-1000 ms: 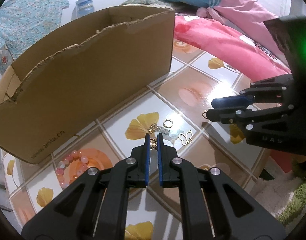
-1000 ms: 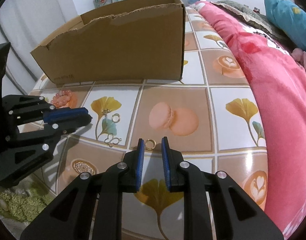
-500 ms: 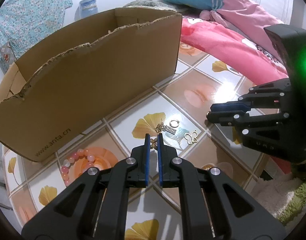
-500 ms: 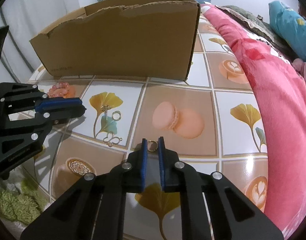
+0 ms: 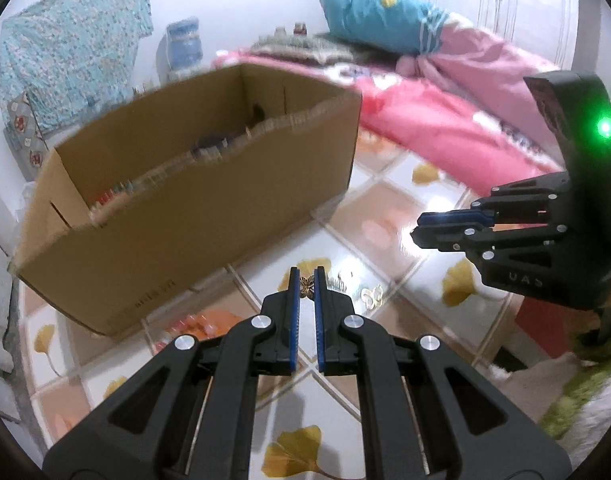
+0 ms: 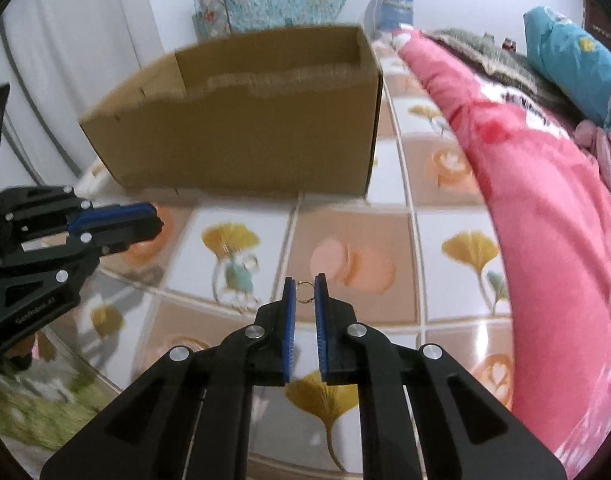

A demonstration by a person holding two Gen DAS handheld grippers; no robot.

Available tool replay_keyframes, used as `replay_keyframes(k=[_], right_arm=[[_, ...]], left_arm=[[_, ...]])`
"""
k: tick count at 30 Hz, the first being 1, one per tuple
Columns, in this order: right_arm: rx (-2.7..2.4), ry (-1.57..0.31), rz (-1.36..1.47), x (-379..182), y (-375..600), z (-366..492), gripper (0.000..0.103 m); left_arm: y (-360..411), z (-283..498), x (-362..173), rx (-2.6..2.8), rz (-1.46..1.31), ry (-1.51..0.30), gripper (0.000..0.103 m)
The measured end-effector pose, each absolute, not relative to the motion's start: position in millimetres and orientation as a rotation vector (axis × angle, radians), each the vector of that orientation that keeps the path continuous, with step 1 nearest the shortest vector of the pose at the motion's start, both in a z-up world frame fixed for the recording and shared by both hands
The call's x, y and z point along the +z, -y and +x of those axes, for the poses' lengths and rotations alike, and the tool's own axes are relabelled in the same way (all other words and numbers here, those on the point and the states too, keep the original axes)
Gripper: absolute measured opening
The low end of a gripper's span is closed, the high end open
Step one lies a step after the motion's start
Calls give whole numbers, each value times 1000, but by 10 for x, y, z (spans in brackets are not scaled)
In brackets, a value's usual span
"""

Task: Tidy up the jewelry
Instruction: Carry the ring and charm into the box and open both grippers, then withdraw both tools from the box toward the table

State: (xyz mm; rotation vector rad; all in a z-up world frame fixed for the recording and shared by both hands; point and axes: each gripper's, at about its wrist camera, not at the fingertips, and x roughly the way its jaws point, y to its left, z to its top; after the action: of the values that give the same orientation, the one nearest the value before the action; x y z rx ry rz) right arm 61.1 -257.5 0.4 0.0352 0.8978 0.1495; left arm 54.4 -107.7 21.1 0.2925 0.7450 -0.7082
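Two tongs grip jewelry: left tongs (image 5: pixel 306 286) a butterfly charm (image 5: pixel 306 287), "GenRobot.AI"-marked; right tongs (image 6: pixel 305 293) a ring (image 6: pixel 305 293).

box (image 5: pixel 193 216) contents blurred, bracelet (image 5: pixel 193 326) smeared

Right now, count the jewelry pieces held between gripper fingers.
2: a small gold butterfly charm in the left gripper, a thin gold wire ring in the right gripper.

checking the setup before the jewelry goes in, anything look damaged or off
The cardboard box has a ragged, torn near top edge, uneven along its length in both views. Otherwise nothing stands out: the left gripper pinches a butterfly charm and the right gripper a small gold ring.
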Motion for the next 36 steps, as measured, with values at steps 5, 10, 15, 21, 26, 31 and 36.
replay_keyframes(k=[5, 10, 15, 21, 26, 31, 36], right_arm=[[210, -742, 24, 550, 2491, 779, 10], [270, -636, 30, 876, 2354, 1094, 10], [309, -687, 44, 803, 2181, 1657, 10], [314, -853, 160, 529, 2192, 2343, 10], [306, -921, 268, 391, 2289, 2572, 11], [294, -897, 311, 421, 2386, 2517, 20], [284, -857, 331, 523, 2526, 2407, 20]], left_arm=[[960, 609, 646, -683, 301, -618, 6], [841, 907, 970, -634, 298, -527, 6], [833, 1479, 920, -609, 262, -605, 6], [907, 2019, 754, -569, 265, -704, 6], [959, 2231, 639, -559, 245, -762, 6], [913, 2286, 585, -546, 203, -771, 23], [843, 2239, 632, -531, 185, -757, 23]])
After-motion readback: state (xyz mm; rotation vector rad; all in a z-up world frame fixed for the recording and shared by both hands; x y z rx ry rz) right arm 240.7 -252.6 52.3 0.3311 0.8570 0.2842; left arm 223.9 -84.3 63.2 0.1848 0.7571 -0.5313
